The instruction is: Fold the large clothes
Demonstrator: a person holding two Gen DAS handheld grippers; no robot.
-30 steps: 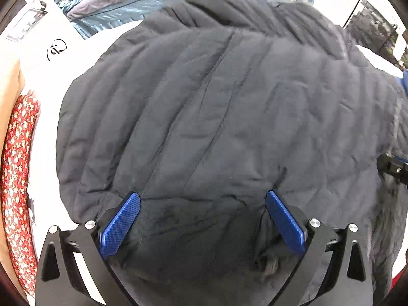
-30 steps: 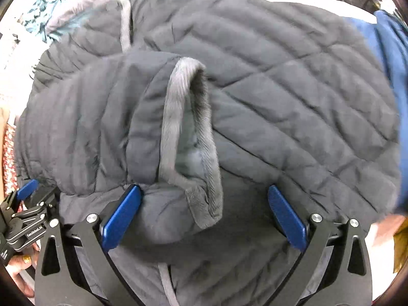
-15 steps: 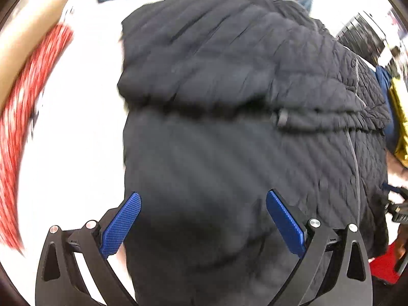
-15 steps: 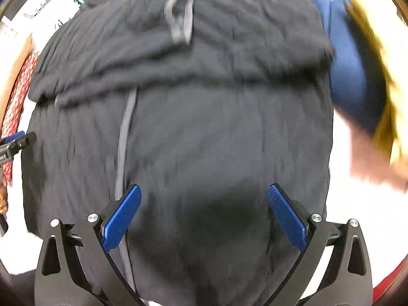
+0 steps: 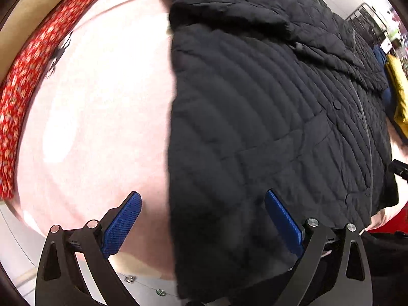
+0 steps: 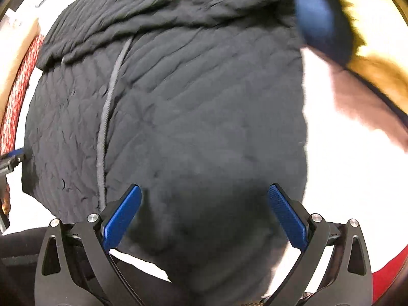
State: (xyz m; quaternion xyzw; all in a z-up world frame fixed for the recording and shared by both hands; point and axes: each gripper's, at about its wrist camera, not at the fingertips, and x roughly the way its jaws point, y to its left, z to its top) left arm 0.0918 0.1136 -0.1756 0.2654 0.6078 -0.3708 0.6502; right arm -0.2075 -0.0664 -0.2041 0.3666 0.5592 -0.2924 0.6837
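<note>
Both grippers have drawn back toward the near edge since half a second ago, so the dark quilted jacket (image 5: 267,117) now lies further out in front of them and far more of the pale pink tabletop (image 5: 102,107) shows on the left. Nearest the left camera, the left gripper (image 5: 202,225) has its jaws wide apart, clamped on nothing — the left blue pad sits over bare tabletop, the right one over the jacket's near hem, with the jacket's left edge running between them. In the right view, the right gripper (image 6: 204,216) likewise has its jaws spread, both pads over the jacket's lower part and gripping no fabric that I can see. The jacket lies flat on the tabletop, its front up, a row of dark snaps (image 5: 337,105) and a grey zipper line (image 6: 108,107) running away from the cameras. Further off, a folded band of the jacket crosses its upper part. Beyond, along the far left edge, lies a red patterned cloth (image 5: 33,58); at the far right a blue and yellow garment (image 6: 329,20) appears, blurred.
</note>
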